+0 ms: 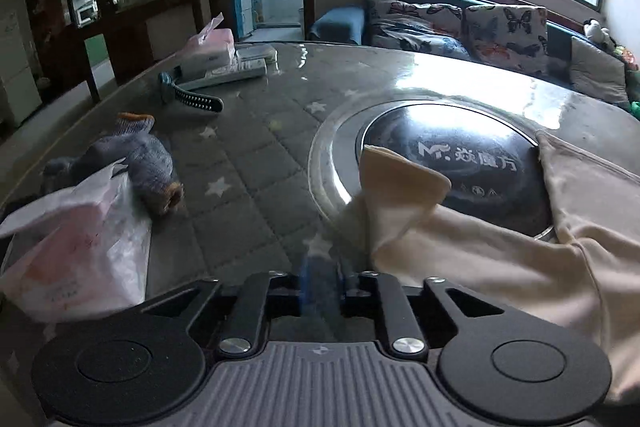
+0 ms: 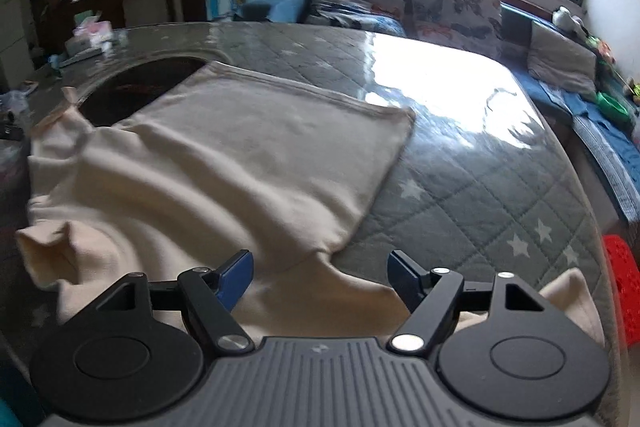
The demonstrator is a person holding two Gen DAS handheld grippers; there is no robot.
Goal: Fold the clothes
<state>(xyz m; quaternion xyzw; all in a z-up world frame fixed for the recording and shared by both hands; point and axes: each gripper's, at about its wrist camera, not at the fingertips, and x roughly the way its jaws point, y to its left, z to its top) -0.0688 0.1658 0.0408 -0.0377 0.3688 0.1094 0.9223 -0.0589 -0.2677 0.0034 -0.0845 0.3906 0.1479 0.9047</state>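
Your cream garment (image 2: pixel 224 155) lies spread across the quilted, star-printed tabletop (image 2: pixel 480 195), filling the centre and lower left of the right wrist view, with one far corner covering part of the dark round inset (image 2: pixel 132 87) at upper left. Your right gripper (image 2: pixel 320 279) sits low in the frame with its blue-padded fingers (image 2: pixel 236 279) spread wide apart, the cloth's lower edge passing beneath the gap between them; nothing is clamped. A further fold of the same cloth shows at the lower right, behind the gripper's right arm, next to a red perforated object (image 2: pixel 624 291) at the frame edge. In the left wrist view, your left gripper (image 1: pixel 320 283) sits at bottom centre with its fingers drawn together; a blurred blue pad shows between them, and you cannot tell whether any fabric is caught there. The garment (image 1: pixel 500 251) bunches at the lower right of that frame, one sleeve-like flap standing up over the rim of the glossy black disc (image 1: pixel 452 155). At the left of the frame lie a white plastic bag (image 1: pixel 76 251) and, just beyond it, a grey knitted piece (image 1: pixel 140 155). Farther back, toward the upper left, rest a dark wristband (image 1: pixel 192 95), a remote control (image 1: pixel 224 73) and a pink tissue pack (image 1: pixel 210 43). A sofa with butterfly cushions (image 1: pixel 504 27) lines the window wall behind.
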